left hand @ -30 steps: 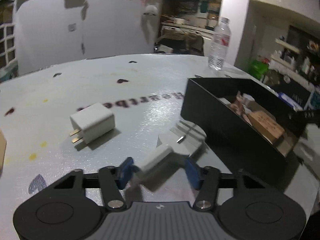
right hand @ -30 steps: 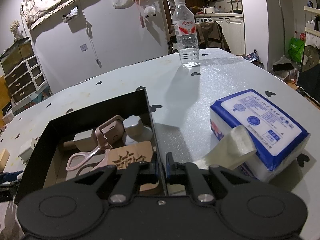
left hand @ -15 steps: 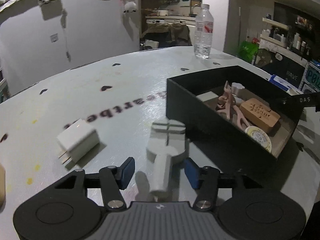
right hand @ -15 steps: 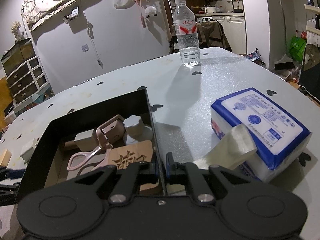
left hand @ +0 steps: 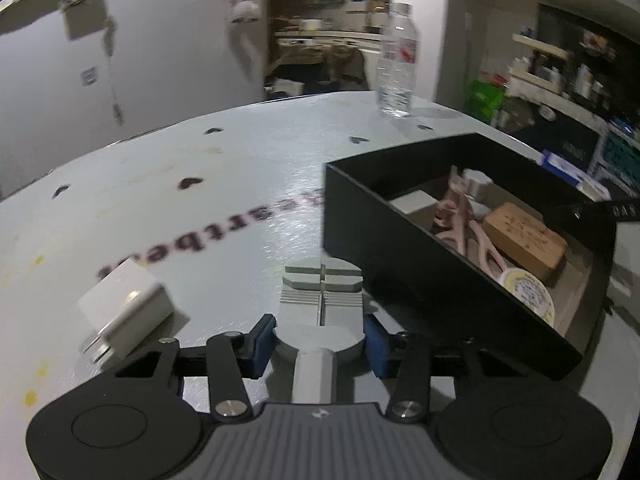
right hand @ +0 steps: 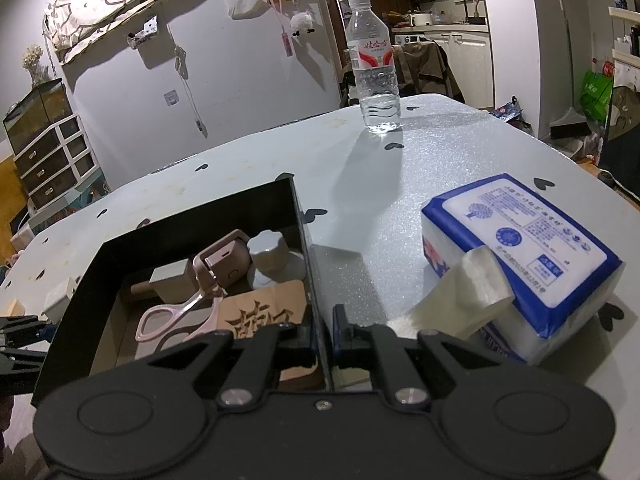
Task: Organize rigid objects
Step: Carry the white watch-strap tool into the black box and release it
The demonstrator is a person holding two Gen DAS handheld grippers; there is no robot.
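Hiding its own base, the grey tool [left hand: 321, 304] sits between the left hand-held gripper [left hand: 319, 340] pads.

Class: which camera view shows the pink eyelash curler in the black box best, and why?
The right wrist view: the eyelash curler lies close, with loop handles and head sharp inside the black box. The left wrist view shows it farther off, blurred, partly hidden by the box wall.

You see a matt grey plastic tool [left hand: 321, 312] between blue rubbery-looking pads [left hand: 262, 340], beside a smooth white plastic charger [left hand: 127, 307] with metal prongs. The matt black box [right hand: 192, 224] looks like card and holds a pale engraved wooden block [left hand: 524, 240]. The table [right hand: 400, 184] has a fine sparkly grain; the clear plastic bottle [right hand: 374, 68] and tissue pack wrapper [right hand: 524, 236] are glossy.
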